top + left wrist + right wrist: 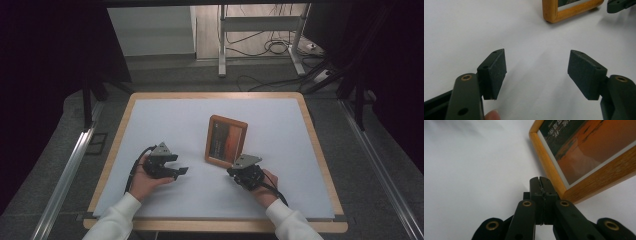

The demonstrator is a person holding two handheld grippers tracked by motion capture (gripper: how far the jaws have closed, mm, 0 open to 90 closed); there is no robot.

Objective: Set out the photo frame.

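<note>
Near edge of the table [150, 107]: both sleeves come in from the bottom, a gripper in each hand, resting on the white top.

Left gripper [176, 165], near-left of centre: jaws wide apart, nothing btwn them, just bare white surface. In the left gripper view both pads [496, 72] sit well clear of each other, and a fingertip [492, 115] shows at the bottom edge.

Right gripper [234, 171], near-right of centre: jaws pressed together, pad to pad, nothing clamped. In the right gripper view the tips [540, 181] sit just beside the near-left corner of the picture frame [584, 157]; can't tell if touching.

Picture frame [226, 140]: wooden, orange photo w/ dark band, about mid-table, slightly right of centre, tilted back, near edge by the right gripper. Well apart from the left gripper.
</note>
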